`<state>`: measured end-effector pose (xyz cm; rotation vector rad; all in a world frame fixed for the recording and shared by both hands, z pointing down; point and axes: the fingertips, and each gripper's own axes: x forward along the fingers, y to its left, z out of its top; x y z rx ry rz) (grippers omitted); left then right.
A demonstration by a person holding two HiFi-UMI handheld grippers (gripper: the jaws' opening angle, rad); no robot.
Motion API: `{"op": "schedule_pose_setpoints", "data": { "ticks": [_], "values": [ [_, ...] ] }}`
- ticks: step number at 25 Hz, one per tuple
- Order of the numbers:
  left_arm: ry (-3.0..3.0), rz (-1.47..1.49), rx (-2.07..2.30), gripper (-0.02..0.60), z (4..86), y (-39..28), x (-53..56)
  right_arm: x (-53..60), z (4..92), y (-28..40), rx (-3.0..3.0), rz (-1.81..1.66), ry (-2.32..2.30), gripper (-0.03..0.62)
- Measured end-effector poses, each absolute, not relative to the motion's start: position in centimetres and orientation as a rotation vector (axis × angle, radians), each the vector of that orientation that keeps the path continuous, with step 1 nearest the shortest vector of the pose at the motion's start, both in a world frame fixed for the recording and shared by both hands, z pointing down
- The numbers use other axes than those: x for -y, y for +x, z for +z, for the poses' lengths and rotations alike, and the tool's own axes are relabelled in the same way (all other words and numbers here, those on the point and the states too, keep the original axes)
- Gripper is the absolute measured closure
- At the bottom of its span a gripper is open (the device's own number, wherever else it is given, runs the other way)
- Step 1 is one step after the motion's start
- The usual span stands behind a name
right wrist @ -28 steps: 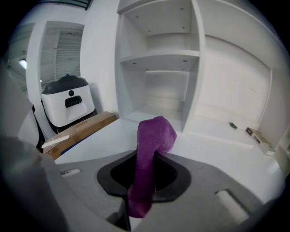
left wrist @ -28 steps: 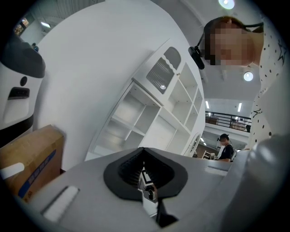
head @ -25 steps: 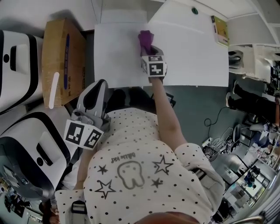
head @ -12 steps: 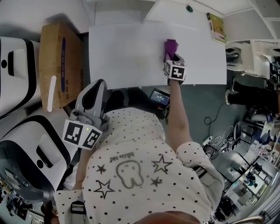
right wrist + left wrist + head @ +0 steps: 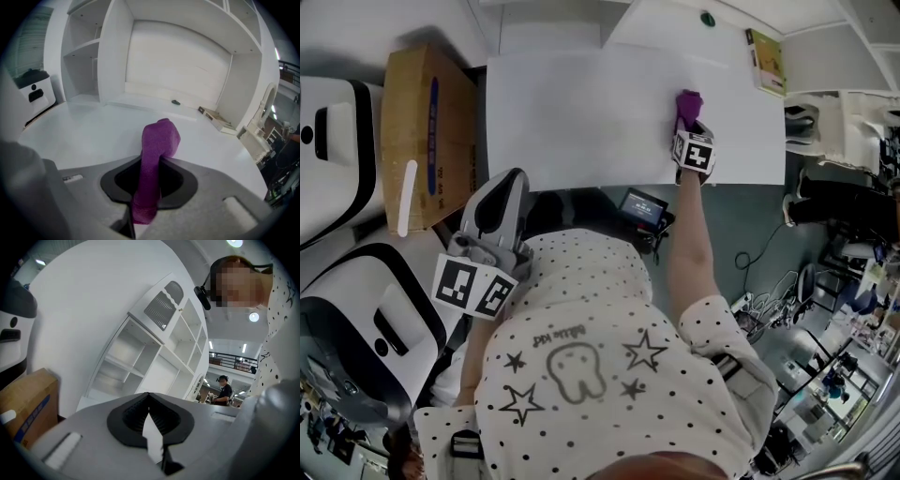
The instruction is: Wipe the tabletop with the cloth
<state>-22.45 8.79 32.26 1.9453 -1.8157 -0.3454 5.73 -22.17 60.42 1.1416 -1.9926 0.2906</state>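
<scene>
Cloth (image 5: 160, 136) pinched in right claw (image 5: 151, 176), on tabletop (image 5: 89, 133)

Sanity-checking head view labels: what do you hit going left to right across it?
white machine → cardboard box → left gripper → cloth → flat yellow-green box

A purple cloth (image 5: 687, 105) lies on the white tabletop (image 5: 572, 112), toward its right side.
</scene>
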Motion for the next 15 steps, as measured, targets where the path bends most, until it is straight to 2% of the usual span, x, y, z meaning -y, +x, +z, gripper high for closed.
{"op": "schedule_pose_setpoints", "data": {
  "ticks": [15],
  "values": [
    [1.967,-0.362,1.785,0.595,32.12,-22.52,-8.05,22.02,60.56,5.31,2.009,0.328,1.19,0.528]
  ]
}}
